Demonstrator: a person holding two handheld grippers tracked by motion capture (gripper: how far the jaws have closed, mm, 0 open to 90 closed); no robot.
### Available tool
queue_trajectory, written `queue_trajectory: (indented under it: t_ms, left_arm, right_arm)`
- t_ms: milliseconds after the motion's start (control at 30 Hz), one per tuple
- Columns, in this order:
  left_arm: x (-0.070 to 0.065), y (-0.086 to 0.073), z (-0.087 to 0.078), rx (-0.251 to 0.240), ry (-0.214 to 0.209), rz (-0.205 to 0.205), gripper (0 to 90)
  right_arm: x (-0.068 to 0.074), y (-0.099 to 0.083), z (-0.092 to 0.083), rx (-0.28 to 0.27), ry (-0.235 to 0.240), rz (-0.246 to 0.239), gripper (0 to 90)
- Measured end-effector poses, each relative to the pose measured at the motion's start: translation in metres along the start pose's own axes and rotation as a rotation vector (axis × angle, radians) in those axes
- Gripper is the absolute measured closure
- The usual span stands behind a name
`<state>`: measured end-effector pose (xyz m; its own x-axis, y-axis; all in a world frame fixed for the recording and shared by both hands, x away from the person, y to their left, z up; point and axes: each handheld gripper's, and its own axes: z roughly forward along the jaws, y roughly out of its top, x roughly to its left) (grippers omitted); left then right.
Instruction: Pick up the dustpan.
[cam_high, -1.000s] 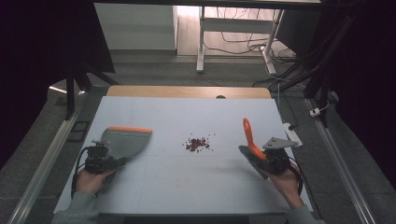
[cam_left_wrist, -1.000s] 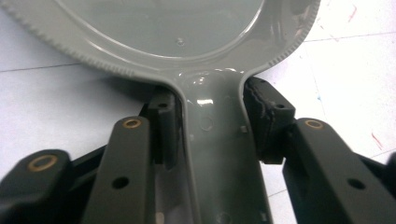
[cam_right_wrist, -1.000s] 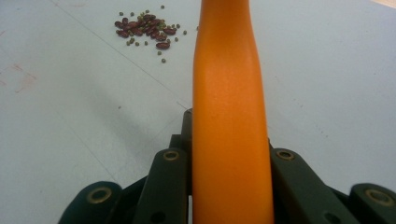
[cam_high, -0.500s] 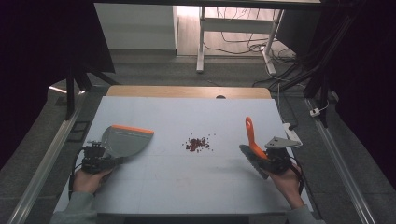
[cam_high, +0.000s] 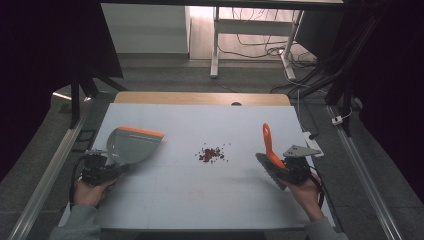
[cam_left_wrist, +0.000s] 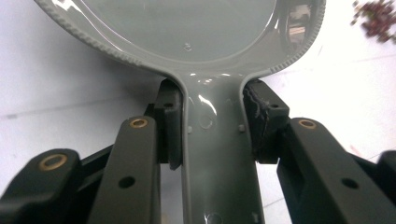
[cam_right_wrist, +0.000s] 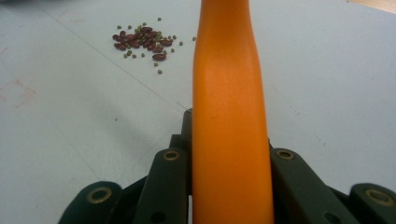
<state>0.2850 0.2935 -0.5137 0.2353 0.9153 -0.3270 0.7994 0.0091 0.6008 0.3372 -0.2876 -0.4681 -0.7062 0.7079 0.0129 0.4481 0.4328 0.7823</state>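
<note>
A grey dustpan (cam_high: 131, 145) with an orange front lip lies over the left part of the white table top (cam_high: 200, 200). My left gripper (cam_high: 112, 169) is shut on its handle; in the left gripper view both pads (cam_left_wrist: 261, 116) press the grey handle (cam_left_wrist: 217, 154). My right gripper (cam_high: 285, 170) is shut on a hand brush whose orange handle (cam_high: 268, 145) points up and away, with its dark bristles (cam_high: 267, 170) to the left. The orange handle (cam_right_wrist: 229, 116) runs up between the right jaws. A small pile of red and green beans (cam_high: 212, 154) lies between the two tools.
A wooden strip (cam_high: 200, 97) edges the table's far side. A white power strip (cam_high: 312, 140) lies beside the right edge. Metal rails run down both sides, and desk legs and cables stand on the floor beyond.
The dustpan and my left hand have shifted slightly away from me. The brush and the right hand have stayed put.
</note>
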Motion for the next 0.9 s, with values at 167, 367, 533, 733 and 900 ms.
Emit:
queue_trajectory:
  t_ms: [167, 367, 533, 733, 900]
  left_arm:
    - [0.004, 0.004, -0.003, -0.035, -0.036, 0.038, 61.3]
    - [0.007, 0.005, -0.008, -0.062, -0.082, 0.094, 61.3]
    - [0.001, 0.004, -0.012, -0.076, -0.108, 0.145, 61.2]
    - [-0.006, 0.004, -0.013, -0.068, -0.124, 0.203, 61.2]
    - [-0.011, 0.008, -0.011, -0.068, -0.137, 0.236, 61.3]
  right_arm:
    - [-0.001, 0.002, 0.000, -0.012, -0.017, 0.019, 76.6]
    - [0.002, 0.006, -0.001, -0.023, -0.035, 0.033, 76.6]
    - [0.004, 0.010, 0.002, -0.022, -0.042, 0.048, 76.6]
    - [0.006, 0.018, 0.015, 0.005, -0.051, 0.042, 76.6]
    - [0.004, 0.026, 0.022, -0.007, -0.034, 0.069, 76.6]
